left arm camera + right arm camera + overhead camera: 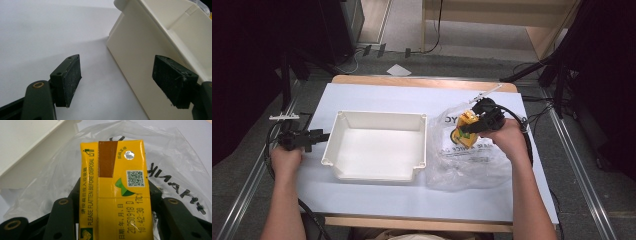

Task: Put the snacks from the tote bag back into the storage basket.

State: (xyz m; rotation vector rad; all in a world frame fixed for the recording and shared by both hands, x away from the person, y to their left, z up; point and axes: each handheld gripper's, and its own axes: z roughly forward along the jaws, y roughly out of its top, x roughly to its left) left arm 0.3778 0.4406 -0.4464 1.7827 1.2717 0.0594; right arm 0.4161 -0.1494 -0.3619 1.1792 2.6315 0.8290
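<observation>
carton (113, 192) sits clamped in the right gripper (472, 127), just over the plastic bag (462, 165) | looks light, thin card walls, bit slick, so I'd hold the flat sides gently, mid-body, or it'll dent | left gripper (117, 82) hangs open, empty, right beside the bin (377, 145)

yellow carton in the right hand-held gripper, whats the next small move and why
Probably carry the yellow carton leftward over the white bin and release it there. The right hand-held gripper clamps it above the clear plastic bag, the bin beside it sits open, and the left hand-held gripper waits open at its outer wall.
</observation>
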